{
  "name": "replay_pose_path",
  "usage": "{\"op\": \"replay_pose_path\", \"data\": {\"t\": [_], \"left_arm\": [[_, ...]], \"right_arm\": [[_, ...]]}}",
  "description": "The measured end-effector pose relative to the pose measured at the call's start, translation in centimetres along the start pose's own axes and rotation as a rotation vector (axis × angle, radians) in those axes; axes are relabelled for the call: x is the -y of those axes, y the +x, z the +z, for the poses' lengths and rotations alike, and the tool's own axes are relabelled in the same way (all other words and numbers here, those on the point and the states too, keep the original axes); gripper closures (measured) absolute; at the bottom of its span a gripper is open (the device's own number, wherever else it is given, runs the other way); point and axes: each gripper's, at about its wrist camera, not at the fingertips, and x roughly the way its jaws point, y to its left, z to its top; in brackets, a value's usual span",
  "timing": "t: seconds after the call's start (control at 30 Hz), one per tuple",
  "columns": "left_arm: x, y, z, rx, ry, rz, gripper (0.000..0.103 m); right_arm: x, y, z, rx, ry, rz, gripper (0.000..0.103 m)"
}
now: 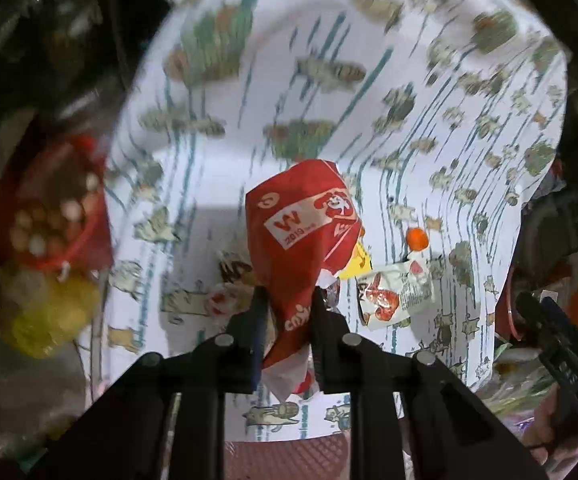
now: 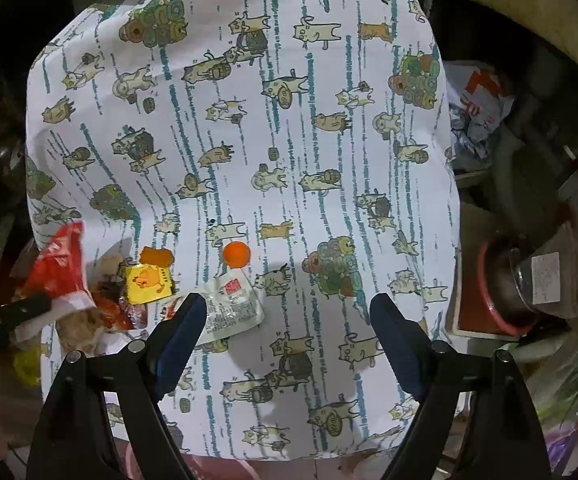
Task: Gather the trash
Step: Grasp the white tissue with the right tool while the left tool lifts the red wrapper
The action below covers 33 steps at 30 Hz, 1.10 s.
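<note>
A crumpled red-and-white snack wrapper (image 1: 301, 232) hangs above the cat-print cloth (image 1: 217, 168), and my left gripper (image 1: 289, 300) is shut on its lower end. From the right wrist view the same wrapper (image 2: 63, 264) shows at the cloth's left edge. On the cloth lie a white sachet (image 2: 229, 308), a yellow packet (image 2: 147, 283), an orange lump (image 2: 156, 256) and a small orange ball (image 2: 236, 254). My right gripper (image 2: 289, 300) stands open over bare cloth, its left finger (image 2: 187, 320) beside the sachet. More crumpled wrappers (image 2: 109, 312) lie under the red one.
A red basket (image 1: 57, 216) of small items and a yellow bag (image 1: 49, 320) sit left of the cloth. Right of it are a clear jar in a red-rimmed holder (image 2: 529, 280) and a white plastic bag (image 2: 477, 108). The surroundings are dark and cluttered.
</note>
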Motion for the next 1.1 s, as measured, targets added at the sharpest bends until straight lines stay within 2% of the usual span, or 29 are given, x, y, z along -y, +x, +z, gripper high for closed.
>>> {"op": "replay_pose_path", "data": {"t": [0.07,0.2,0.3,0.43,0.57,0.7,0.77,0.83,0.87,0.9,0.93,0.97,1.1], "left_arm": [[-0.2,-1.4,-0.1,0.054,0.001,-0.021,0.085],[-0.7,-4.0,-0.4,0.173,0.021,0.024,0.085],[-1.9,-5.7,-0.8,0.216,-0.035,-0.020,0.085],[-1.9,-7.5,-1.9,0.290,-0.012,0.064,0.085],[-1.9,-8.0,-2.3,0.324,0.020,0.088,0.085],[-1.4,-8.4,-2.7,0.329,0.049,0.115,0.085],[-1.3,-8.7,-3.1,0.322,0.064,0.108,0.085],[-1.2,-9.1,-3.5,0.327,0.083,0.118,0.085],[-1.1,-9.3,-3.7,0.329,0.096,0.131,0.085],[-1.0,-9.4,-3.9,0.334,0.108,0.140,0.085],[-0.9,-9.6,-4.0,0.338,0.115,0.145,0.085],[-0.8,-9.7,-4.1,0.342,0.120,0.148,0.085],[-0.6,-11.3,-4.6,0.353,0.107,0.114,0.085]], "right_arm": [[-0.1,0.0,-0.1,-0.008,0.018,0.018,0.018],[-1.2,1.1,-0.6,-0.100,0.001,0.085,0.018],[-2.6,1.9,-1.3,-0.155,0.023,0.150,0.018],[-6.5,2.9,-2.6,-0.240,-0.020,0.270,0.018],[-10.4,3.7,-4.3,-0.280,-0.062,0.318,0.019],[-13.2,6.4,-6.1,-0.370,-0.060,0.336,0.035],[-13.9,7.9,-6.2,-0.401,-0.075,0.331,0.049],[-13.9,9.2,-6.5,-0.433,-0.055,0.308,0.070],[-13.8,9.5,-6.6,-0.449,-0.039,0.315,0.076],[-13.6,9.6,-6.8,-0.461,-0.023,0.337,0.090],[-13.5,9.2,-6.9,-0.455,-0.021,0.350,0.094],[-13.3,8.8,-6.8,-0.437,-0.021,0.350,0.094],[-11.6,4.9,-5.5,-0.268,-0.011,0.309,0.097]]}}
